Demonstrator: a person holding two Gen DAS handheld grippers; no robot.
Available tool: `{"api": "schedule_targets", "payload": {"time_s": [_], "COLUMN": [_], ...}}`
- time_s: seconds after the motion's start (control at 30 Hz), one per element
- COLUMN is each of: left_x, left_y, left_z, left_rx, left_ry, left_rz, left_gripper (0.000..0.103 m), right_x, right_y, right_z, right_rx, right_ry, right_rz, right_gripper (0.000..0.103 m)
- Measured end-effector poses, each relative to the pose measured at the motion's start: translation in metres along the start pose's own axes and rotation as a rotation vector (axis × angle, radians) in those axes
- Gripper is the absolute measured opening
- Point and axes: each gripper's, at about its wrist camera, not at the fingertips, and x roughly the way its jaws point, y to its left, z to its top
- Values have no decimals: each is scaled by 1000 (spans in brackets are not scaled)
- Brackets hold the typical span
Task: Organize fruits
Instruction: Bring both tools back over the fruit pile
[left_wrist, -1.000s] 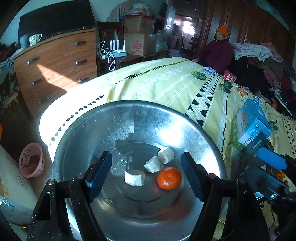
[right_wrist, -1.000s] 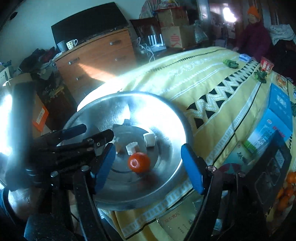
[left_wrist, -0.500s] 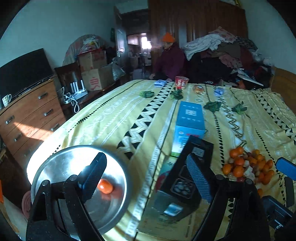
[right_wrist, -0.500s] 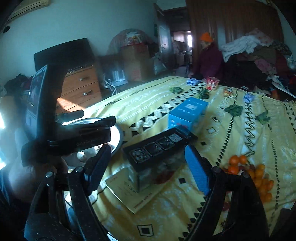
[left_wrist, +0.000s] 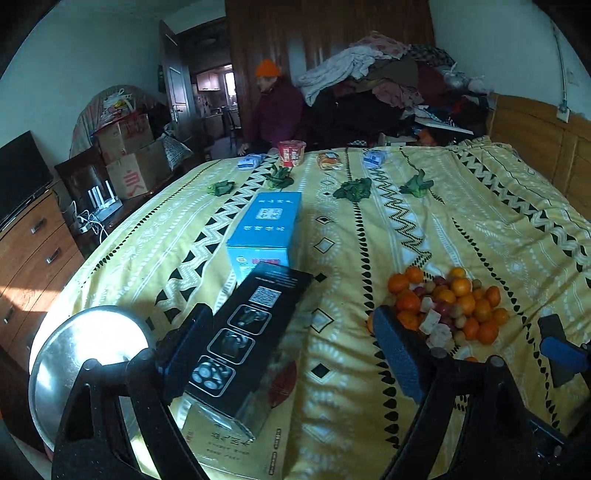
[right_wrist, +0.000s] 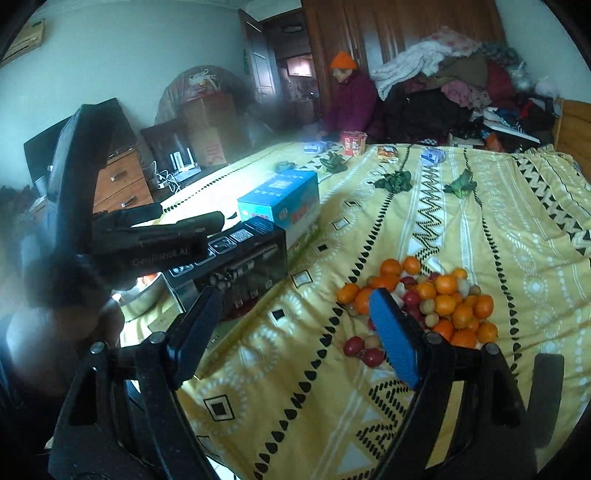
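the fruit (right_wrist: 421, 295) lies heaped on the bed (left_wrist: 480, 206), well apart from the bowl (left_wrist: 85, 354) at the bed's left edge. both left tongs (left_wrist: 291, 350) and right tongs (right_wrist: 295, 332) are spread wide and carry nothing. the oranges look light, round and firm, likely to roll; best pinched across the middle, taking one from the heap's rim. the white chunks and small red fruits seem softer, so squeeze gently. the left view shows the bowl's shiny rim plainly; the right view hides most of it behind the left tongs and the black box (right_wrist: 251, 258), but shows stray red fruits at the near side of the heap.
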Motion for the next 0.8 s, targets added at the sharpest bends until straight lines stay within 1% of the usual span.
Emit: {"api": "schedule_targets", "payload": {"time_s": [0.07,0.13,0.17,0.33,0.47,0.6,0.8], "left_x": [8,16,20,30,32,35,40], "left_y": [-19,-38,-46,-76,-86,-92,-98], "left_z": [-3,-6,-8,-18,-20,-20,-21], "left_rx": [31,57,62,94,113,126,129], "left_ry": [24,45,62,105,115,121,143], "left_rz": [-19,-22,-38,-73,-79,-74,-82], "left_gripper": [89,89,89,89,89,89,89], "right_x": [-3,-8,-11,-25,-29,-31,-30], "right_y": [-16,-32,-40,-66,-77,-79,-87], "right_z": [-13,-23,-28,-39,-43,-44,-48], "right_rx": [35,68,83,125,147,137,150], "right_ry": [22,35,39,32,26,15,29], "right_rz": [-26,-53,-72,-129,-133,-133,-121], "right_gripper": [83,83,83,83,83,83,83]}}
